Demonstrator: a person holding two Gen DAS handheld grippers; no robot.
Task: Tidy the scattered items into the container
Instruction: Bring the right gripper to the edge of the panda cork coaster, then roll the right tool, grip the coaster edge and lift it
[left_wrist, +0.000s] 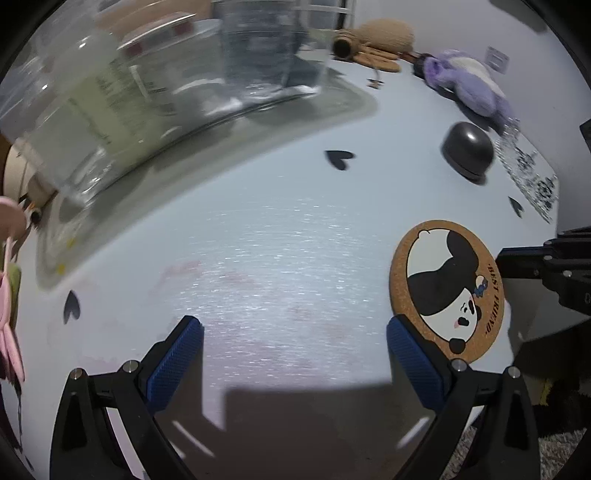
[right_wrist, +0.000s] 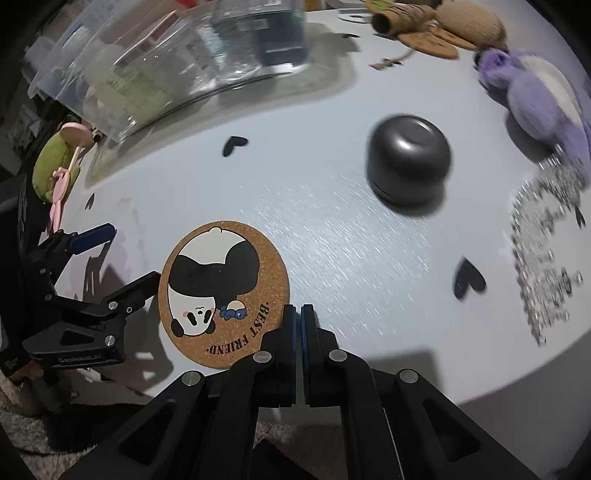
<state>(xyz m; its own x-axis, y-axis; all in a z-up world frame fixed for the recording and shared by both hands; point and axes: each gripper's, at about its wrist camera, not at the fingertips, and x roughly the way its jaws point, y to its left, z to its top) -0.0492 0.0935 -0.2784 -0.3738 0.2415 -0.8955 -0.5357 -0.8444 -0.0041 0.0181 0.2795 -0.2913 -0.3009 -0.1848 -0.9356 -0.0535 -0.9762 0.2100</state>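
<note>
Much of the clear container (left_wrist: 159, 92) at the back of your surface (left_wrist: 280, 236) is blurred, and you cannot read its contents beyond pale and dark shapes; the sparkly sheet (right_wrist: 543, 258) at the right edge is smeared too, and the purple plush (right_wrist: 543, 99) is partly cut off by the frame. The near edge of the surface runs just under both claws; you have open room in the middle, between the container and the dark round cap (right_wrist: 408, 162). The cork panda coaster (right_wrist: 221, 295) lies flat near that front edge; your right claw (right_wrist: 298, 314) is pressed together with nothing between its pads, sitting just beside the coaster's right rim; your left claw (left_wrist: 295, 343) stands wide apart and empty, the coaster just beside its right finger.
</note>
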